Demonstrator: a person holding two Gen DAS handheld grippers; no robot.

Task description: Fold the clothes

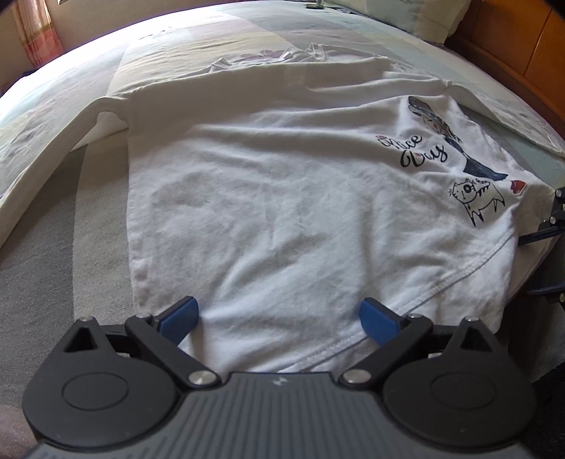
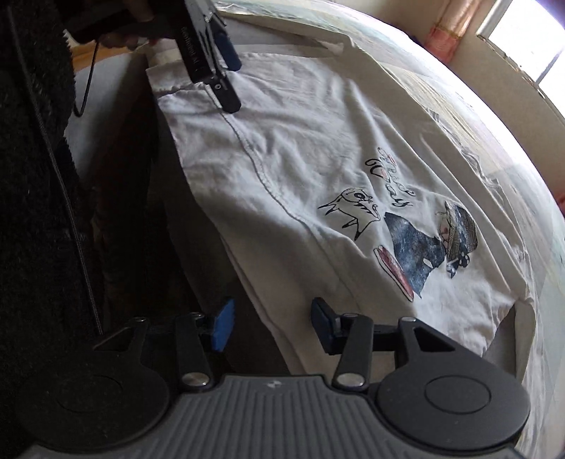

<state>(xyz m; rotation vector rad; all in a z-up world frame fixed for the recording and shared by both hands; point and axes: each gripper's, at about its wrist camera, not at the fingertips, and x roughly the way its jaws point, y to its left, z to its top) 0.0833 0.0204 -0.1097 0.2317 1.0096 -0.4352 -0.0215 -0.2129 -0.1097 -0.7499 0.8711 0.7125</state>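
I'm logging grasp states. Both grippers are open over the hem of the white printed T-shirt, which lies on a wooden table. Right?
Not quite: the white printed T-shirt lies on a bed with a pillow, not on a wooden table, as the left wrist view shows. The left gripper and right gripper are indeed open at its hem.

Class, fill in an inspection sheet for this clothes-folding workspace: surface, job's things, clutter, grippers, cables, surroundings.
Surface: bed with a patterned cover.
Job's things: white T-shirt spread flat, print facing up, hem at the bed's near edge.
Clutter: nothing seen.
Grippers: left gripper open over the hem; right gripper open at the hem's other end.
Cables: black cable hanging behind the left gripper.
Surroundings: pillow, wooden headboard, curtain, window.
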